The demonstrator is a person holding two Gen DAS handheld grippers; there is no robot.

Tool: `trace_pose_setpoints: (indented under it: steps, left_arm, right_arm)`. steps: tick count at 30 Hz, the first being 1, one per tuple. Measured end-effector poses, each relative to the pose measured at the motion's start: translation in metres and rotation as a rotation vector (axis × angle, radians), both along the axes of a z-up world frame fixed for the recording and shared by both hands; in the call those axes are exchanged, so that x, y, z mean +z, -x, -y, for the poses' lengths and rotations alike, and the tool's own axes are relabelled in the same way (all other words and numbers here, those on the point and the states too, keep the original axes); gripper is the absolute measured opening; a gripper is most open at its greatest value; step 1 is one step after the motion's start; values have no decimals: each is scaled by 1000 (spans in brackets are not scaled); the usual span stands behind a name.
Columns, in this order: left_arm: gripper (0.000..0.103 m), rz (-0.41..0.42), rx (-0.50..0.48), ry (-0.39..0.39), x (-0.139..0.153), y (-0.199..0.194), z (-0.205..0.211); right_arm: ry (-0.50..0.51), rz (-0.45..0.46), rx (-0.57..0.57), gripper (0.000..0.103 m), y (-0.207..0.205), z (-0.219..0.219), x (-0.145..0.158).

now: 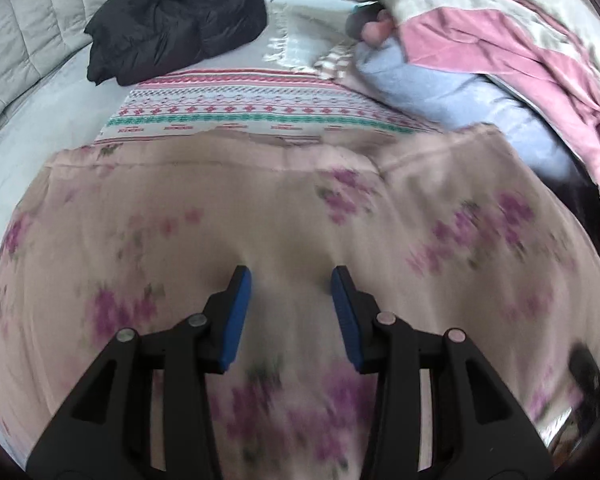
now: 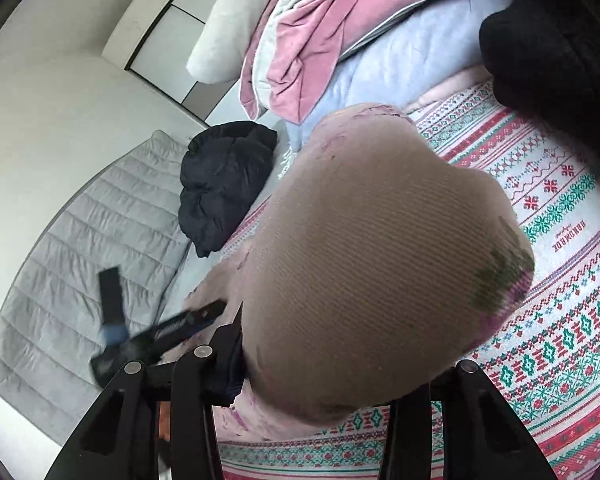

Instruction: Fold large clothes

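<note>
Since pink floral garment [image 1: 300, 208] is soft, limp, light, grip hems/corners: right gripper [image 2: 332, 320] fingers clamp bunched cloth; left gripper [image 1: 292, 312] fingers apart, empty.

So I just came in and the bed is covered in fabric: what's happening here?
A person is folding a large pink floral garment on a bed with a patterned spread, one tool in each hand. The right tool has a bunch of the garment pinched and lifted close to its camera. The left tool hangs over the cloth with a gap between its fingers, gripping nothing visible. A black jacket and a pink and grey blanket lie further back.
</note>
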State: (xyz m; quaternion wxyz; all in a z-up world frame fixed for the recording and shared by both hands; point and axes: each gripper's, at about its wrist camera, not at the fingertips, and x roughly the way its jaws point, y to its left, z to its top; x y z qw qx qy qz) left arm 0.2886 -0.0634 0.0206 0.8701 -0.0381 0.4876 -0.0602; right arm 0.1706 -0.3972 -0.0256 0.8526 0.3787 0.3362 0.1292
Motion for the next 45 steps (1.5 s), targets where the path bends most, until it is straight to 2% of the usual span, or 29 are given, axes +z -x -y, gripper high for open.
trace_pose_setpoints:
  steps: [3,8,11,14,17,19,23,26,30,33,35,38,45]
  left_arm:
    - [44,-76,-10,-35,-25,-14,7]
    - [44,-63,-3,-74,-31,-12,14]
    - [44,-46,1,-45,-30,-9,9]
    - [44,-26,4,-12,-23,-3,2]
    - [44,-58,5,49,-10,10,-6]
    - [44,-63,-13,57,-1,25,-8]
    - [44,-44,-75,15,8,78,-3]
    - [44,17,-112,-99,10,102,15]
    - [44,38,-124,-215,-11,110,35]
    - [42,59,-124,-280,-18,111,46]
    - [37,52,-124,-282,-17,110,48]
    - [37,49,-123,-262,-17,109,44]
    - [37,49,-125,-246,-8,114,43]
  right_arm:
    - [6,10,7,44,-1,-3,3]
    - [96,69,35,44,-2,-20,19]
    - [136,88,42,44,1,-26,24]
    - [118,75,37,44,0,-21,20]
    - [102,60,34,44,-2,-14,15]
    - [87,53,33,44,-3,-11,12]
    - [83,52,34,44,-2,-10,12]
    - [85,50,34,44,-1,-11,11]
    - [86,40,52,44,-1,-16,10]
    - [136,66,74,44,1,-27,16]
    - [162,87,86,44,3,-31,20]
    - [190,103,94,44,4,-36,23]
    - [158,89,89,44,3,-27,18]
